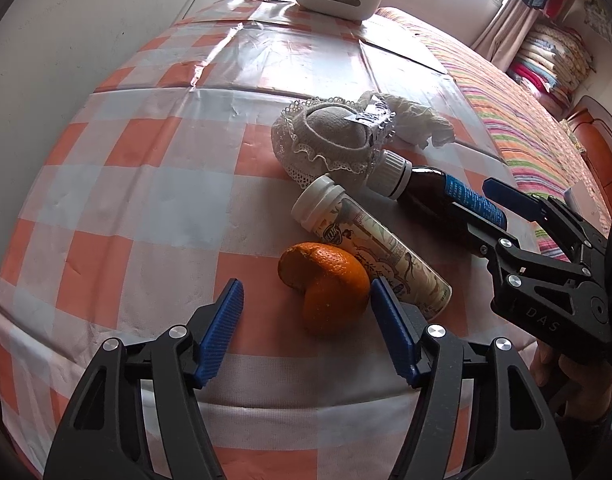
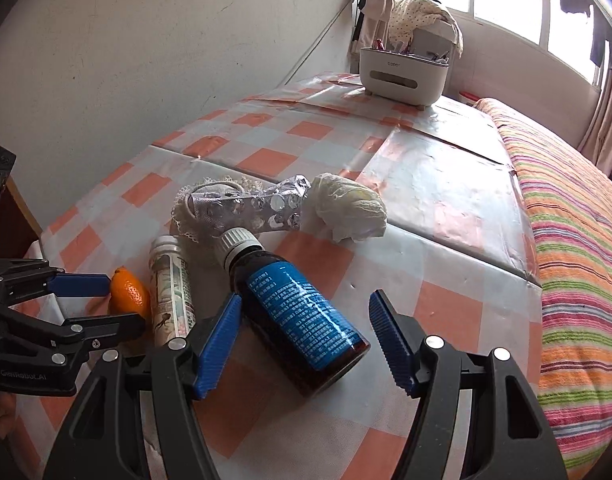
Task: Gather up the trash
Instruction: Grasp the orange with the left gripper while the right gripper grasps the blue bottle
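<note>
On the checked surface [image 1: 137,168], the left hand-held gripper [image 1: 306,312] is spread wide around the orange peel [image 1: 326,284], grasping nothing. Rightward lie the white-capped tube [image 1: 370,240] and brown medicine bottle [image 2: 301,316], framed by the released right hand-held gripper [image 2: 306,328]. Judged step: reaching; next, each should close gently.

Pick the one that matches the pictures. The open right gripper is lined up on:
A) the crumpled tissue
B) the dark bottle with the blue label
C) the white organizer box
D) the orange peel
B: in the right wrist view the right gripper stands open with its blue pads on either side of the dark bottle, which lies on its side on the checked tablecloth; the orange peel sits by the left gripper.
</note>
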Demonstrator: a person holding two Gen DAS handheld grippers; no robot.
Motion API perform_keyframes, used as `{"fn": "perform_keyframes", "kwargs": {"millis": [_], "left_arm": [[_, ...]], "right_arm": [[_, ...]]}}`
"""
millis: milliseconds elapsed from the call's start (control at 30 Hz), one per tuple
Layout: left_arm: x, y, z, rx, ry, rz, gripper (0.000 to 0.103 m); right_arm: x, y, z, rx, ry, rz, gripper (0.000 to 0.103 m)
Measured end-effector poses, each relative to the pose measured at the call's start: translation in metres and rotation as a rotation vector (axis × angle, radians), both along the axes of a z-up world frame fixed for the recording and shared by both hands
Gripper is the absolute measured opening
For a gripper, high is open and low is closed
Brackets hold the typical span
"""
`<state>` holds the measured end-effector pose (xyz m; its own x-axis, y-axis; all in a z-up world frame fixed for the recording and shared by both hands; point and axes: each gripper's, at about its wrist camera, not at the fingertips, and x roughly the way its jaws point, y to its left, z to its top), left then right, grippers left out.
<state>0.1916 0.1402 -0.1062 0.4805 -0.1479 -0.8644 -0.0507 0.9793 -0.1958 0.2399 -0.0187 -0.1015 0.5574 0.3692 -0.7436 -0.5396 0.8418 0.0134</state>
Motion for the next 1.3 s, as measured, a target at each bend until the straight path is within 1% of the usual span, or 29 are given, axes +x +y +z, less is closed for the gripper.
{"fn": "perform_keyframes", "kwargs": {"millis": [133, 167, 200, 233, 267, 300, 367, 500, 700, 833, 900, 1133, 1300], "left_arm": [[0.002, -0.002, -0.001, -0.005, 0.004, -0.006, 0.063], [0.002, -0.003, -0.001, -0.004, 0.003, -0.007, 0.063], [0.002, -0.002, -0.001, -0.002, 0.002, -0.007, 0.063], [0.002, -0.003, -0.001, 0.001, 0.001, -0.009, 0.061], [0.002, -0.004, -0.001, 0.006, 0.000, -0.012, 0.059], [0.001, -0.005, -0.001, 0.010, 0.000, -0.016, 0.056], [0.000, -0.005, -0.001, 0.015, 0.000, -0.021, 0.053], [-0.003, -0.008, 0.000, -0.001, 0.009, -0.041, 0.037], [-0.005, -0.011, 0.000, 0.038, -0.001, -0.053, 0.028], [-0.009, -0.008, 0.002, 0.048, -0.010, -0.048, 0.024], [-0.011, -0.007, 0.004, 0.046, -0.019, -0.042, 0.023], [-0.021, -0.005, 0.013, 0.048, -0.052, -0.032, 0.021], [-0.031, -0.003, 0.024, 0.031, -0.080, -0.019, 0.021]], "right_arm": [[-0.001, 0.018, -0.009, -0.066, 0.009, 0.053, 0.064], [-0.002, 0.023, -0.013, -0.081, 0.017, 0.062, 0.060], [-0.002, 0.026, -0.016, -0.087, 0.027, 0.067, 0.050], [-0.001, 0.026, -0.017, -0.063, 0.049, 0.073, 0.044], [0.000, 0.027, -0.018, -0.048, 0.063, 0.069, 0.042], [-0.001, 0.028, -0.019, -0.049, 0.059, 0.065, 0.042], [-0.003, 0.029, -0.019, -0.053, 0.052, 0.063, 0.041], [-0.010, 0.024, -0.019, -0.015, 0.065, 0.048, 0.041], [-0.020, 0.006, -0.018, 0.058, 0.128, 0.006, 0.041], [-0.030, -0.007, -0.017, 0.092, 0.160, -0.025, 0.041], [-0.036, -0.013, -0.014, 0.109, 0.162, -0.038, 0.041], [-0.059, -0.029, -0.003, 0.178, 0.162, -0.067, 0.041], [-0.077, -0.041, 0.003, 0.226, 0.164, -0.084, 0.041]]}}
